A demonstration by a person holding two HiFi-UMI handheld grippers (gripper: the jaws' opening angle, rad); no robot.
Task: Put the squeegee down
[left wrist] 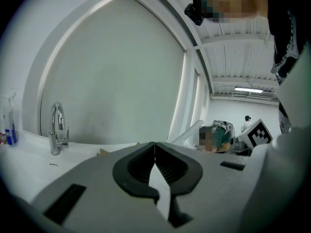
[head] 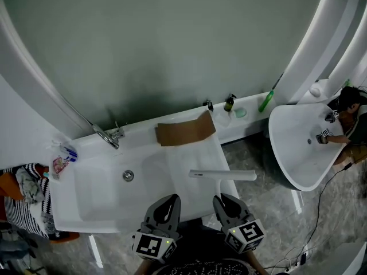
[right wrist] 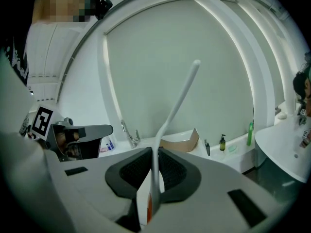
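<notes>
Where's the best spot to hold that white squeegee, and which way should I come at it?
Hold the squeegee by its thin handle, low down, coming from the near edge of the sink counter. The right tool already grips it this way. Its jaws are shut across the narrow stem, which leaves the wide blade bar free out front.

White basin counter (head: 189,153), with faucet (head: 109,135) on back rim. Just in front of faucet, drain (head: 128,176) in sunken bowl. Right of faucet, brown cardboard sheet (head: 184,132) flat on counter. Farther right along back ledge: dark pump bottle (head: 229,102), pale green round thing (head: 241,112), green bottle (head: 266,101). Left of faucet, small tubes (head: 64,153) at corner.
</notes>
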